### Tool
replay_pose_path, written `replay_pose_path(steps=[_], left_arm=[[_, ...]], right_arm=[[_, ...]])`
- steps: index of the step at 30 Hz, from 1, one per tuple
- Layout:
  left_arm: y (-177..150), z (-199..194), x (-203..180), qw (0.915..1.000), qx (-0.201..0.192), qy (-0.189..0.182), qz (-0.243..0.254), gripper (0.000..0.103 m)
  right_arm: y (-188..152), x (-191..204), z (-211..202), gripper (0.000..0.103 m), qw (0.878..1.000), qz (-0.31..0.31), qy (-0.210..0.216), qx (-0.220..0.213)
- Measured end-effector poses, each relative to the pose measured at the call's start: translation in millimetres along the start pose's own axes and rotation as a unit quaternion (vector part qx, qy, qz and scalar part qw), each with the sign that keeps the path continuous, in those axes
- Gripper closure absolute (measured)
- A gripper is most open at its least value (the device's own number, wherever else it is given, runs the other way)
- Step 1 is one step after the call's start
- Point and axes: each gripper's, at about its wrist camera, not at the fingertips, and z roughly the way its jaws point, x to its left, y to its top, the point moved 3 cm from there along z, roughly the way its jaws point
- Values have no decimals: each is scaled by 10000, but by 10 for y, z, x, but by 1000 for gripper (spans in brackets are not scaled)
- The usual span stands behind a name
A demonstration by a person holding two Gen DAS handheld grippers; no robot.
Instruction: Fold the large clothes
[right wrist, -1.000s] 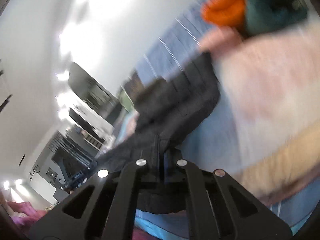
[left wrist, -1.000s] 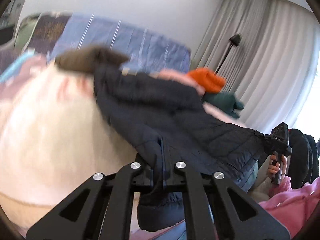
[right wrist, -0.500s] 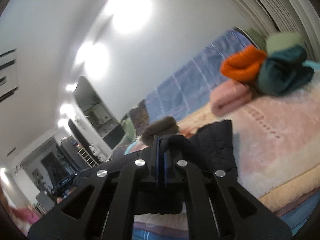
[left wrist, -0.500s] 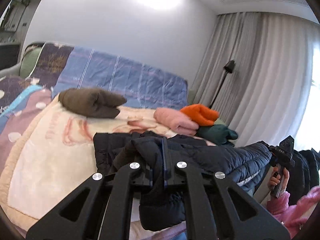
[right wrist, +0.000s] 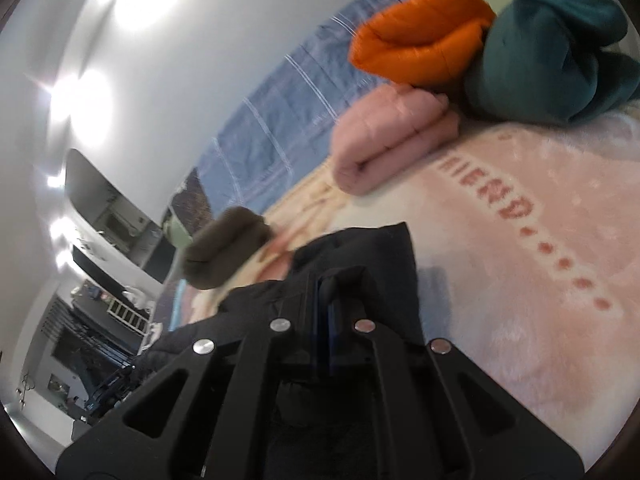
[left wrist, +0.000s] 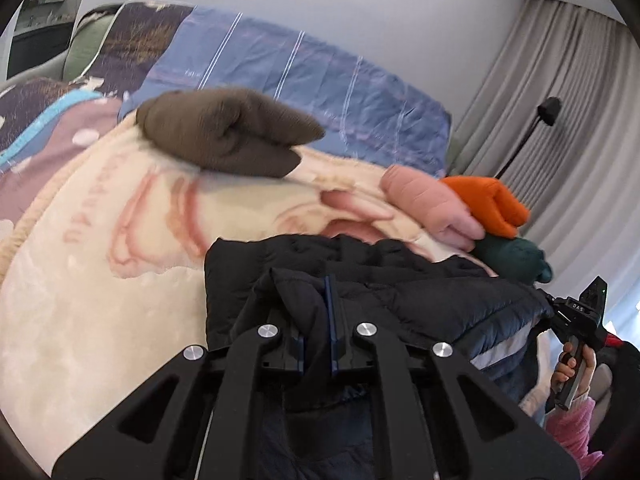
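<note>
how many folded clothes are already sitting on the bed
4: brown bundle at the far left, pink puffer roll, orange puffer and teal bundle clustered right. Others may be hidden.

My left wrist camera sits low behind its fingers (left wrist: 298,350), close over the jacket (left wrist: 400,280), facing across the bed (left wrist: 80,280) toward the curtain (left wrist: 560,100). My right one is tilted, equally close, facing the wall (right wrist: 200,80). Both share the jacket, the brown bundle (left wrist: 224,136), and the pink (right wrist: 392,136), orange (right wrist: 420,48) and teal (right wrist: 552,56) bundles.
</note>
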Motion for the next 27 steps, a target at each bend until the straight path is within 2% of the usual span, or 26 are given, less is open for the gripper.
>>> replay_pose_path(steps=[4, 7, 8, 9, 10, 11, 12, 14, 15, 17, 19, 20, 21, 22, 24, 26, 27], left_arm=[[-60, 259, 142, 9996, 249, 64, -117, 89], [-96, 358, 207, 9993, 340, 53, -149, 88], [-97, 340, 197, 9994, 324, 35, -129, 87], [-93, 312, 180, 9995, 301, 15, -101, 83], [-81, 276, 167, 9996, 273, -5, -77, 78], [-56, 200, 151, 9998, 191, -27, -57, 69], [-29, 105, 131, 10000, 63, -26, -31, 65], [22, -97, 96, 9996, -260, 107, 85, 45], [38, -236, 72, 9983, -499, 248, 181, 42], [25, -458, 17, 9961, -785, 228, 344, 41], [-38, -619, -86, 9943, -892, 58, 580, 39], [-81, -652, -156, 9930, -878, 29, 789, 36], [-129, -659, -229, 9912, -826, 56, 1037, 33], [-170, -646, -294, 9892, -764, 102, 1250, 32], [-321, -551, -469, 9806, -519, 253, 1874, 30], [-465, -436, -577, 9721, -311, 390, 2293, 26], [-529, -358, -617, 9663, -230, 507, 2512, 24]], right_arm=[[-25, -91, 254, 96, 9995, -86, -264, 164], [-40, -96, 295, 87, 9991, -204, -311, 205], [-35, -89, 276, 71, 9991, -229, -293, 193], [-31, -69, 236, 50, 9992, -265, -267, 155], [-31, -32, 157, 42, 9990, -349, -283, 48], [-26, 12, 74, 35, 9977, -523, -425, -115], [-32, 78, -29, 34, 9943, -818, -624, -271], [-59, 179, -169, 31, 9887, -1228, -739, -432], [-96, 240, -251, 27, 9850, -1477, -748, -493], [-194, 351, -352, 22, 9751, -2010, -787, -503], [-339, 459, -396, 16, 9597, -2644, -876, -365], [-435, 509, -383, 13, 9479, -3030, -961, -217], [-480, 539, -353, 12, 9412, -3218, -1021, -117], [-566, 548, -292, 12, 9296, -3502, -1147, 88], [-691, 507, -112, 12, 9065, -3903, -1534, 491], [-708, 433, 75, 12, 8892, -4087, -1943, 676], [-680, 402, 142, 12, 8848, -4122, -2061, 686]])
